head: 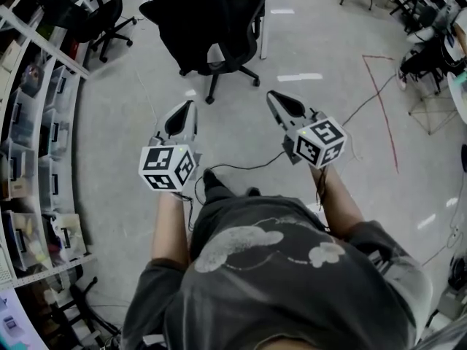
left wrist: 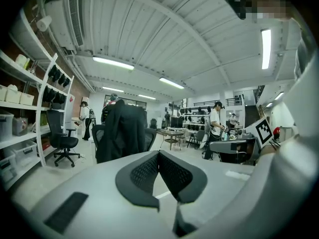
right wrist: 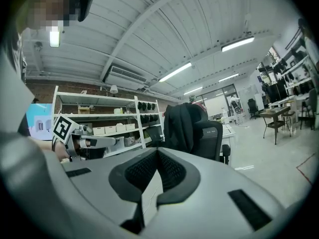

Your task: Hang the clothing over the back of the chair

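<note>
Both jaws together, empty: L gripper (head: 190,108), R gripper (head: 273,99); clothing (right wrist: 181,121) draped on chair (right wrist: 212,137) back.

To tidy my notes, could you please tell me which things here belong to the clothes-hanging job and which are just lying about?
Job: dark clothing, draped over the chair; left tongs and right tongs, both shut, empty.
Lying about: second office chair, storage shelves, red tape line.
</note>
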`<action>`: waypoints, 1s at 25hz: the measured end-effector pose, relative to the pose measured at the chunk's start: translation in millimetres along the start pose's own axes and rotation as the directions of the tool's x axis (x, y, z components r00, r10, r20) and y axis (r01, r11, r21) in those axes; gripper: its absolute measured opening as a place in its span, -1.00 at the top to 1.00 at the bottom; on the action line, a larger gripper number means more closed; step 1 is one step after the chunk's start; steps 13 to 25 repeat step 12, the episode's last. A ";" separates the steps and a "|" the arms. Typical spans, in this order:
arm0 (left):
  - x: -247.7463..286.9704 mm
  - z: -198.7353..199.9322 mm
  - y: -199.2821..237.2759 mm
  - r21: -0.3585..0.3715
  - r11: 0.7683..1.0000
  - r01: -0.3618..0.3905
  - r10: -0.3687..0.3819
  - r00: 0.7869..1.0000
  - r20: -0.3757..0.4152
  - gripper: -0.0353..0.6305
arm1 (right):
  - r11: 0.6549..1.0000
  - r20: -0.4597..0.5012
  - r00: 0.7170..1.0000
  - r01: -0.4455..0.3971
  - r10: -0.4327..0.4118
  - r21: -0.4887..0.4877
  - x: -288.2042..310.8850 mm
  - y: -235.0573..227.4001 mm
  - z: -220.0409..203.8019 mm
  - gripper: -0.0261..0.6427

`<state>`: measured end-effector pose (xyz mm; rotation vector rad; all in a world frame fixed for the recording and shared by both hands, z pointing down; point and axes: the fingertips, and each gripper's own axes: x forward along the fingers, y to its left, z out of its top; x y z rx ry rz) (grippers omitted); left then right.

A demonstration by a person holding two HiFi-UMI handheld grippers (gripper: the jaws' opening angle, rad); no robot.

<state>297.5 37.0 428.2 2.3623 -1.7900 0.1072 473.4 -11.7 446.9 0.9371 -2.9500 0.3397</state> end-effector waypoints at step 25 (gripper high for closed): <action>-1.3 3.7 3.6 -0.032 0.999 -0.030 0.030 1.000 0.008 0.89 | 0.999 0.019 1.000 0.006 -0.007 0.031 -2.9 -0.2 -0.8 0.95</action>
